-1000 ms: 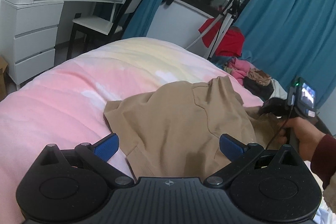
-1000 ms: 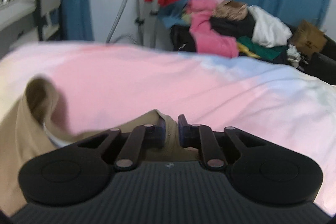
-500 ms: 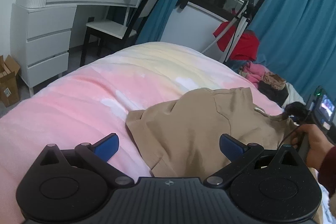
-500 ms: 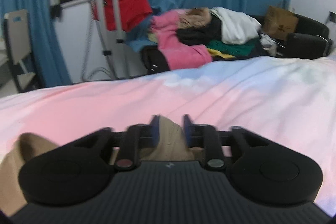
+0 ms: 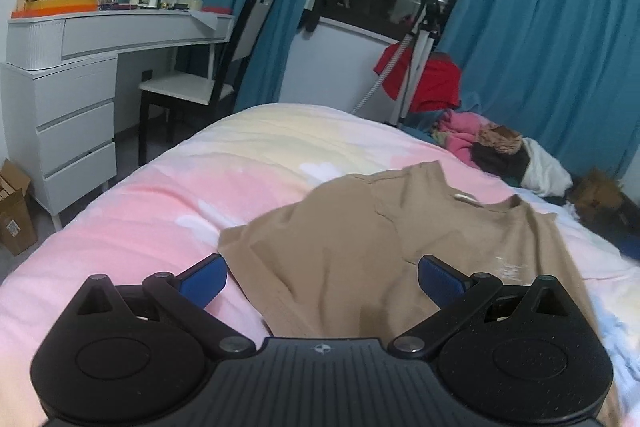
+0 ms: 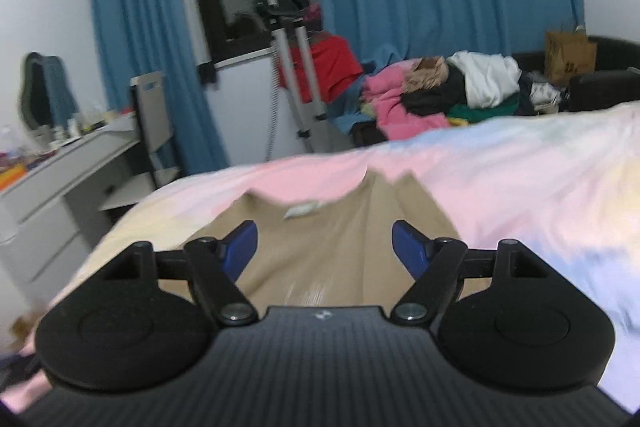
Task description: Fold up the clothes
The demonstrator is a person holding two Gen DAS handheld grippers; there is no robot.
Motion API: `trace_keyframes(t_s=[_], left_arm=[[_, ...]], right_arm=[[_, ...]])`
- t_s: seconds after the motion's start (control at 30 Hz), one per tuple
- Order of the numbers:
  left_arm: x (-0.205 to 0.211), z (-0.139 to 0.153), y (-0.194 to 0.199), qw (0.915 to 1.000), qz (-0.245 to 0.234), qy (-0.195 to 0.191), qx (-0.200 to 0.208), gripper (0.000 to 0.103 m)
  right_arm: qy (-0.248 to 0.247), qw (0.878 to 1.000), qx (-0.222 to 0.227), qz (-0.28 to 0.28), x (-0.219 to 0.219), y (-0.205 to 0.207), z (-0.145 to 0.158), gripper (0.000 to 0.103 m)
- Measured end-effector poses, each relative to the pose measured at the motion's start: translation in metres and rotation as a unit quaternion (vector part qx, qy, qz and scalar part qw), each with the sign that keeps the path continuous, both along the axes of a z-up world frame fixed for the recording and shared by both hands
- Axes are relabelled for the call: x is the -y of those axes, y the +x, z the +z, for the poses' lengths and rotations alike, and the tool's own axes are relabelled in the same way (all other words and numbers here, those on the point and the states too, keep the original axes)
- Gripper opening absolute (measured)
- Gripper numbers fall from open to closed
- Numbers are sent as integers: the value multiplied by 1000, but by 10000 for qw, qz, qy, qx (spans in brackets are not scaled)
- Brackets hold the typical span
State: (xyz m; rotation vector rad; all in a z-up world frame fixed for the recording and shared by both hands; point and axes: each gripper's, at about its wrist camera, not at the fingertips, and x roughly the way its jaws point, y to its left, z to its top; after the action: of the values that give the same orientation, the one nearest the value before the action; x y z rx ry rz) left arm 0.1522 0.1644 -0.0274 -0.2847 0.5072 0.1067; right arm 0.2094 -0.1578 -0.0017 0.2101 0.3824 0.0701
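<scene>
A tan T-shirt [image 5: 360, 239] lies rumpled on the pink bed cover [image 5: 132, 223], its collar and white label toward the far side. My left gripper [image 5: 322, 277] is open and empty, held above the shirt's near edge. In the right wrist view the same shirt [image 6: 320, 247] lies below my right gripper [image 6: 324, 247], which is open and empty, with the collar label just beyond the fingertips. This view is blurred. Neither gripper shows in the other's view.
A white dresser [image 5: 64, 95] and a chair [image 5: 192, 91] stand left of the bed. A tripod [image 5: 416, 47] with a red garment stands past the bed's far end. A pile of clothes [image 5: 496, 151] lies far right, by blue curtains [image 5: 540, 39].
My right gripper has opened and let go of the shirt's edge, then pulled back above the shirt. The shirt has settled flatter on the bed. The left gripper stayed open.
</scene>
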Motion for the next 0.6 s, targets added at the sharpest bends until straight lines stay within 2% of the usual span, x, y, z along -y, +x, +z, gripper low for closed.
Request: trace_keyframes(t_s=[0.1,0.2,0.27,0.37,0.47,0.6], left_arm=[[16,12,-23,9988,-60,414,236,103],[31,22,-45,9961,-213,745,424,103],[36,25,-51,9968,-287,651,360,103],[35,22,-52,9988,-300,347,169,103],[18,11,-43,9994,-153,-234,-205,103],[-16,-14,-28,9890,241,-1317,-626,101]], right_arm=[[84,9999,111,32,11,-60,5,76],[-40,9998,187,95,16,-98,12,76],[-73,9993,348,144,20,-118,16,76],[140,9990,406,119,30,-135,15,76],[388,9984,409,69,41,-142,12,76],[779,9965,277,80,53,-140,5,79]])
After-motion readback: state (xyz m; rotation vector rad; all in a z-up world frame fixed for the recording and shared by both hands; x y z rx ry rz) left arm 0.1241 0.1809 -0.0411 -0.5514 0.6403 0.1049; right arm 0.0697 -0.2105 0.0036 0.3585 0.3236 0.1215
